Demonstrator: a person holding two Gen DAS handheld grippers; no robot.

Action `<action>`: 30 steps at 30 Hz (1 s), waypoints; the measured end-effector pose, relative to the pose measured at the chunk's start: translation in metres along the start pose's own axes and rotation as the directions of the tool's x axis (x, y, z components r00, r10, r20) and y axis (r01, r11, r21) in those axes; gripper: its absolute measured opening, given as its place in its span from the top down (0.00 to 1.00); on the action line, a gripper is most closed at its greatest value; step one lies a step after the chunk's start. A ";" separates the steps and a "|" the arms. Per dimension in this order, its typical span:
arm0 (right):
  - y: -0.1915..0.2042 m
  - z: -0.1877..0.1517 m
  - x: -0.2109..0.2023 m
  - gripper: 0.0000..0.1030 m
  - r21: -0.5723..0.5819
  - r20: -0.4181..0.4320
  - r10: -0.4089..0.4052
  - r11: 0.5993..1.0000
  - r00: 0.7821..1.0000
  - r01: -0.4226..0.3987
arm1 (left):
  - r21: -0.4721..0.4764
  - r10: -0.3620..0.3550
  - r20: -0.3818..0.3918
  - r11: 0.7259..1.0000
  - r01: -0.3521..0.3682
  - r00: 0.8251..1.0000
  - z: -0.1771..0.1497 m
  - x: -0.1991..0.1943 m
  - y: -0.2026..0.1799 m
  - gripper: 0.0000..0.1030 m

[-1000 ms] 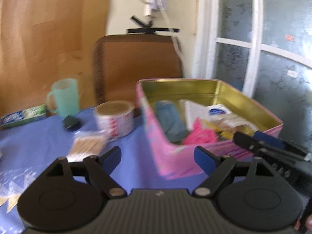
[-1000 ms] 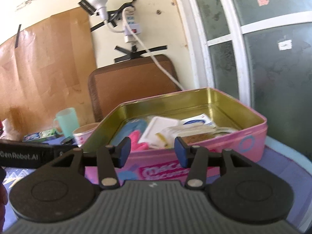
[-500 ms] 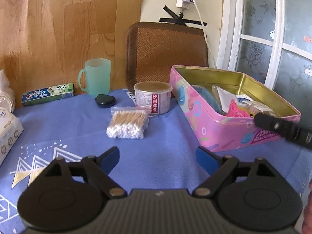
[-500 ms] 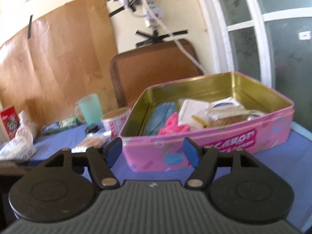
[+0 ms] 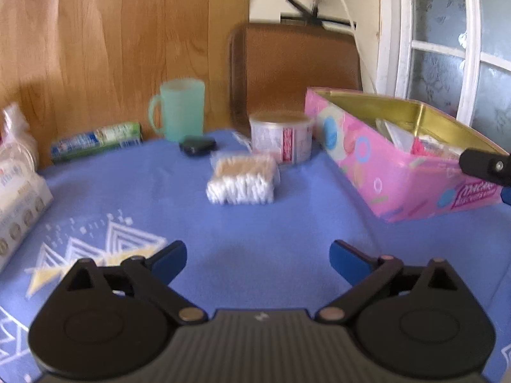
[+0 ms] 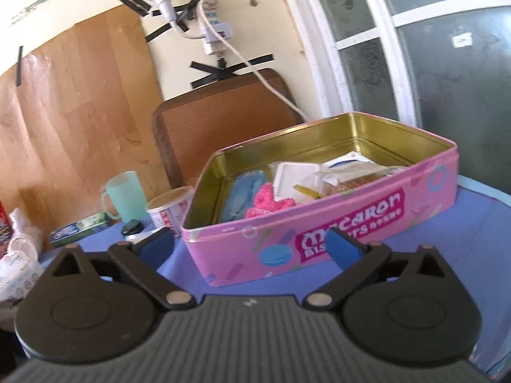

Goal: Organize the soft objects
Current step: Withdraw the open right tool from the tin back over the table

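Observation:
A pink biscuit tin [image 6: 367, 220] [image 5: 377, 172] with a gold inside stands open on the blue cloth. In it lie a pink knitted piece [image 6: 268, 199], a blue soft item [image 6: 246, 191] and white packets [image 6: 297, 180]. A clear bag of cotton swabs [image 5: 242, 178] rests on the cloth left of the tin. My left gripper [image 5: 258, 258] hovers over bare cloth in front of the swabs, jaws opening wide, nothing between them. My right gripper [image 6: 250, 244] faces the tin's near wall, jaws also opening, empty. Its finger shows at the right edge of the left wrist view.
A small round can [image 5: 281, 137], a black pebble-like thing [image 5: 197, 146], a mint mug [image 5: 180, 110] and a toothpaste box [image 5: 95, 142] line the back. A tissue pack [image 5: 19, 204] lies at far left. A brown chair back [image 5: 297, 70] stands behind the table.
Both grippers' jaws have spread wider. The left view swung from the tin leftward and back over the cloth, bringing the swabs to centre. The right gripper drew back from the tin.

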State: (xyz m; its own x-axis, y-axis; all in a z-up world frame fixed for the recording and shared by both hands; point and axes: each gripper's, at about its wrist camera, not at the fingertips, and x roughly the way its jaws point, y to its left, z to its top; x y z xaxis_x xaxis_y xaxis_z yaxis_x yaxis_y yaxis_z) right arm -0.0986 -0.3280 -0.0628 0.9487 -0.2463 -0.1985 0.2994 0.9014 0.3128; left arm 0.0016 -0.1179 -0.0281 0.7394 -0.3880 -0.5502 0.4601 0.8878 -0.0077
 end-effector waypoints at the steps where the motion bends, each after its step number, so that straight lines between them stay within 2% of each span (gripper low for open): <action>1: 0.001 -0.002 -0.002 0.00 0.003 0.016 -0.012 1.000 1.000 0.012 | -0.003 -0.004 0.016 1.000 0.004 1.000 0.000 -0.002 0.000 0.03; 9: 0.007 -0.011 -0.008 0.00 0.009 0.059 -0.044 0.999 0.997 0.043 | 0.003 -0.036 0.050 0.999 0.036 0.998 -0.004 -0.008 0.001 0.00; 16: -0.003 -0.021 -0.010 0.00 0.183 0.086 -0.036 0.983 0.996 0.020 | -0.002 -0.045 0.062 0.999 0.045 0.997 -0.004 -0.009 0.002 0.00; 19: -0.003 -0.021 -0.005 0.00 0.176 0.062 -0.035 0.984 0.997 0.023 | -0.001 -0.045 0.065 0.999 0.045 0.997 -0.005 -0.010 0.001 0.00; 30: 0.009 -0.025 -0.008 0.00 0.124 0.059 -0.014 0.992 0.998 0.006 | 0.001 -0.048 0.075 0.999 0.048 0.996 -0.006 -0.013 0.001 0.00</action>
State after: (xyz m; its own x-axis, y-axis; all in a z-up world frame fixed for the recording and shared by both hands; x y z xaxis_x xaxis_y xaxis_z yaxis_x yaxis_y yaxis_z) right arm -0.1061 -0.3087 -0.0818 0.9488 -0.2792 -0.1476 0.3158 0.8485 0.4247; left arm -0.0103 -0.1109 -0.0261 0.7513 -0.4474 -0.4852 0.4953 0.8681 -0.0336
